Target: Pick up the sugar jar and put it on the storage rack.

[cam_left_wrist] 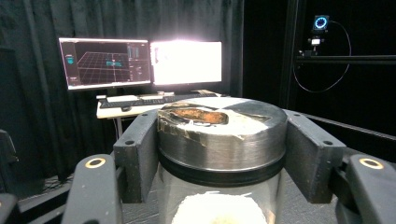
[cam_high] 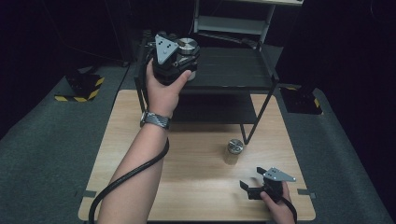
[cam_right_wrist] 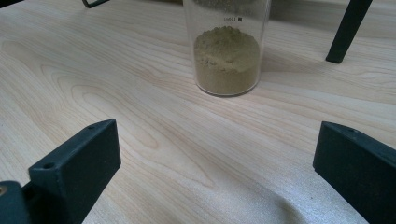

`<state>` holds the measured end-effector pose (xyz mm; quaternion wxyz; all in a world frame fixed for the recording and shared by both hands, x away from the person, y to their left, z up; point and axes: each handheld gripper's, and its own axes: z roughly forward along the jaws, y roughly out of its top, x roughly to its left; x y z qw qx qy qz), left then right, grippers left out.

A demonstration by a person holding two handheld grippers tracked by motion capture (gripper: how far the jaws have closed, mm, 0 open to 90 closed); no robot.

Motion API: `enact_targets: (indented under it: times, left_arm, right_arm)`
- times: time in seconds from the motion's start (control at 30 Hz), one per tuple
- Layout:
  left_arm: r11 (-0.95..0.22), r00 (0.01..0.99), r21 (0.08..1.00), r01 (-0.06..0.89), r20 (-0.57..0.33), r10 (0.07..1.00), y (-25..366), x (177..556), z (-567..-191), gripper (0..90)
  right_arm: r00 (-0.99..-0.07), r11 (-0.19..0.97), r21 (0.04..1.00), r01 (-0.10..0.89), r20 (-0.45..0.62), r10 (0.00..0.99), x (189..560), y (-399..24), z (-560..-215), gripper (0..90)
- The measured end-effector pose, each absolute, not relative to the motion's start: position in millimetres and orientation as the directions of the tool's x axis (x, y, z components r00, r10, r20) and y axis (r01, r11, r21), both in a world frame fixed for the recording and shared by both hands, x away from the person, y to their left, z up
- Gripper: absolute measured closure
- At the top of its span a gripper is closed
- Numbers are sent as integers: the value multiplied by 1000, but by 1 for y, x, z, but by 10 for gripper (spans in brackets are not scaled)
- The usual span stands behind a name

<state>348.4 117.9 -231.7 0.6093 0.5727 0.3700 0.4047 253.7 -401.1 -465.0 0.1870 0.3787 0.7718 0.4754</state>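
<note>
A clear jar with a silver metal lid [cam_high: 188,45] is at the left end of the black rack's top shelf [cam_high: 233,67]. My left gripper [cam_high: 186,55] is shut on it. In the left gripper view, both black pads [cam_left_wrist: 137,149] press on the lid [cam_left_wrist: 219,130] from either side, and pale contents show below. A second jar [cam_high: 234,150] stands on the wooden table [cam_high: 196,182]. It is clear, with olive-brown powder [cam_right_wrist: 227,56] inside. My right gripper [cam_high: 251,178] rests open near the table's front right, its jaws wide apart [cam_right_wrist: 217,168] and short of that jar.
The rack's lower shelf [cam_high: 215,109] and its front right leg [cam_high: 254,119] stand just behind the powder jar. In the left gripper view, two monitors [cam_left_wrist: 140,63] sit on a desk behind, with dark curtains around. Grey carpet [cam_high: 56,135] surrounds the table.
</note>
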Motion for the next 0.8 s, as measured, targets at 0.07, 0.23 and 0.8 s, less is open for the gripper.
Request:
enact_targets:
  times: [0.07, 0.23, 0.8]
  left_arm:
    - [14, 398, 998, -67, 14, 917, 117, 348, -231, 346]
    - [13, 395, 998, -64, 14, 919, 117, 349, -230, 342]
    - [35, 358, 997, -70, -8, 934, 125, 329, -243, 6]
  right_arm:
    - [-643, 261, 876, 406, 71, 763, 254, -401, -465, 5]
    - [-644, 262, 877, 404, 70, 761, 253, -401, -465, 5]
    - [-649, 271, 874, 403, 64, 758, 254, -401, -465, 5]
